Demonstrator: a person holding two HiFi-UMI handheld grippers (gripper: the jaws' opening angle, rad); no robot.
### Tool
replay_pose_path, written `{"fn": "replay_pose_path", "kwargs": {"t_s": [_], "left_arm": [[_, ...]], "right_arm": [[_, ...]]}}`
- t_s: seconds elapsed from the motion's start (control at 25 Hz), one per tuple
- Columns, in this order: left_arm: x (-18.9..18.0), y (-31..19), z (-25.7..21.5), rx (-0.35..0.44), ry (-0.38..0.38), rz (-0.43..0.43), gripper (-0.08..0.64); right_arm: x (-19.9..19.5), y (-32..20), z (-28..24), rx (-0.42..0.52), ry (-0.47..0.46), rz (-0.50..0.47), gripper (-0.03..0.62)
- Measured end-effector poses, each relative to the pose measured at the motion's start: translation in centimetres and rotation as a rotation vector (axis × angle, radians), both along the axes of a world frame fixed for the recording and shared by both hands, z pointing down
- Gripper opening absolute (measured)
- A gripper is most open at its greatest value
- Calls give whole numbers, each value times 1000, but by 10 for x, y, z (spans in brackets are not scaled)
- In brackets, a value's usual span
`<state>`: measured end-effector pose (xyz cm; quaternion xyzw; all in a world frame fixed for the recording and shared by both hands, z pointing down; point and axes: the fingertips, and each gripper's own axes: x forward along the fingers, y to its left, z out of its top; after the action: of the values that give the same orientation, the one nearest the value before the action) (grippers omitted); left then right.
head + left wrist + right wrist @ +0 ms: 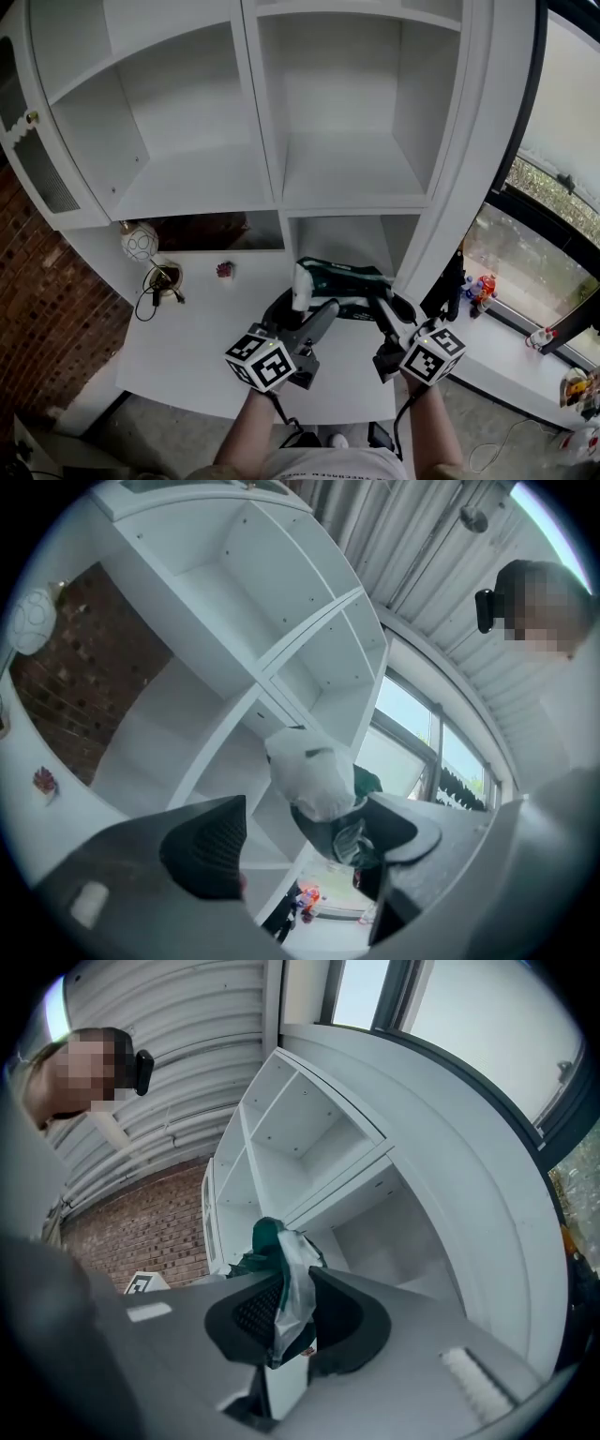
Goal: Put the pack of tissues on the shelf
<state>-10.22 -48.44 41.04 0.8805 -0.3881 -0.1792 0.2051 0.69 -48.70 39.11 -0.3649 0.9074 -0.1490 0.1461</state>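
Observation:
The pack of tissues (339, 279), dark green with a white end, is held over the white counter in front of the shelf unit (349, 195). My right gripper (382, 317) is shut on the pack's wrapper. In the right gripper view a thin fold of plastic (292, 1283) is pinched between the two pads. My left gripper (305, 307) is at the pack's left end with its jaws wide apart. In the left gripper view the white end of the pack (314, 772) lies between them, close to the right finger (403, 819) and apart from the left pad (211, 841).
On the counter (202, 349), a round white ornament (139, 241), a black cable (155, 284) and a small red object (225, 270) sit at the left. Bottles (483, 287) stand on the window sill at the right. The shelf compartments above stand bare.

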Motion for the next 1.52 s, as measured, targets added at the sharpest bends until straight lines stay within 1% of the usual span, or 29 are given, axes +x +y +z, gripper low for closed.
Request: {"fn": "replay_pose_path", "kwargs": {"t_s": [0.08,0.16,0.32,0.44,0.48,0.6,0.72,0.8,0.92,1.08,1.24,1.4,1.52], "left_arm": [[-9,1,3,3,-23,-37,403],[-15,2,5,11,-62,-71,403],[-18,2,4,56,-187,-121,398],[-13,4,8,83,-294,-135,327],[-11,5,11,86,-320,-135,286],[-8,4,17,82,-373,-142,253],[-4,1,25,65,-429,-143,217],[-1,-1,31,42,-445,-151,191],[0,-5,43,5,-464,-179,147],[-2,-16,51,-24,-478,-204,130],[-2,-33,52,-24,-497,-230,118],[5,-57,50,-20,-510,-227,110],[9,-78,45,-11,-525,-239,109]], "right_arm": [[1,-1,2,-8,-2,11,52],[1,-2,4,-11,8,18,52],[2,-3,12,-24,38,36,52],[3,-5,19,-31,80,46,52],[3,-5,21,-34,90,49,52],[3,-7,25,-44,107,57,52],[5,-10,31,-51,144,80,52],[7,-13,38,-57,184,106,52],[7,-17,47,-53,269,140,55],[4,-25,51,-36,350,176,58],[4,-41,49,-14,406,215,60],[9,-64,46,-4,487,275,61],[12,-82,40,10,528,322,63]]}}
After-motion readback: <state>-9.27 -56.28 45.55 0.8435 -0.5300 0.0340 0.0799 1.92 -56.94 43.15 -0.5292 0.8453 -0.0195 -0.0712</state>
